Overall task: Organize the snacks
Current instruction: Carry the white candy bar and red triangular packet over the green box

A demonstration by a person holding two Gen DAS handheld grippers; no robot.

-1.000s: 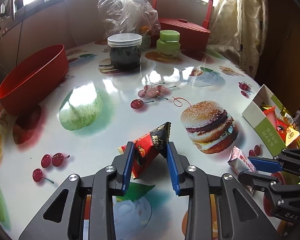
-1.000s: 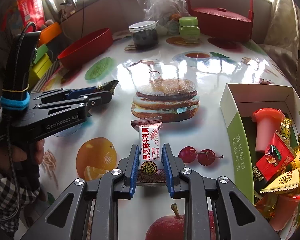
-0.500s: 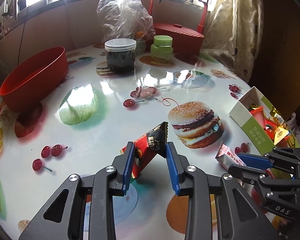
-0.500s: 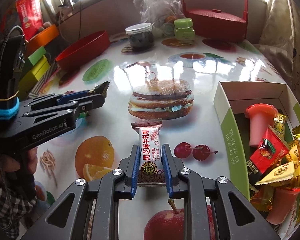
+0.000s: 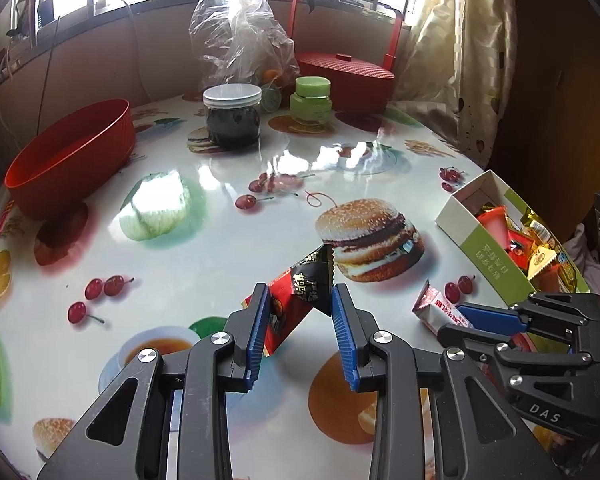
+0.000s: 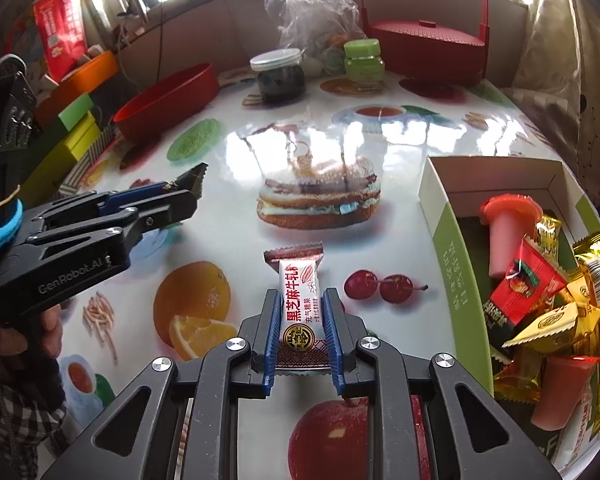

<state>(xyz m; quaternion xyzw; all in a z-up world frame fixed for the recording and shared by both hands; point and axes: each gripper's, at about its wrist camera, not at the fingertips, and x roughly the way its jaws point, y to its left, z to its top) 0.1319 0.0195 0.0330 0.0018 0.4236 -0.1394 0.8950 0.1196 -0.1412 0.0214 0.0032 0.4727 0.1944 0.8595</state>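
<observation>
Left wrist view: the left gripper (image 5: 298,304) is clamped on a red-and-black triangular snack packet (image 5: 296,300), its black tip poking up past the fingers. Ahead and to the right sits a green-and-white box (image 5: 482,246) full of wrapped snacks. The right gripper (image 5: 488,316) reaches in from the right, closed on a red-and-white candy bar (image 5: 436,310).

Right wrist view: the right gripper (image 6: 302,312) pinches the candy bar (image 6: 300,296) between its blue pads, the wrapper pointing forward above the printed table (image 6: 236,236). The box (image 6: 452,256) lies just to its right. The left gripper (image 6: 180,196) comes in from the left, and the packet's dark tip juts past its fingers.
</observation>
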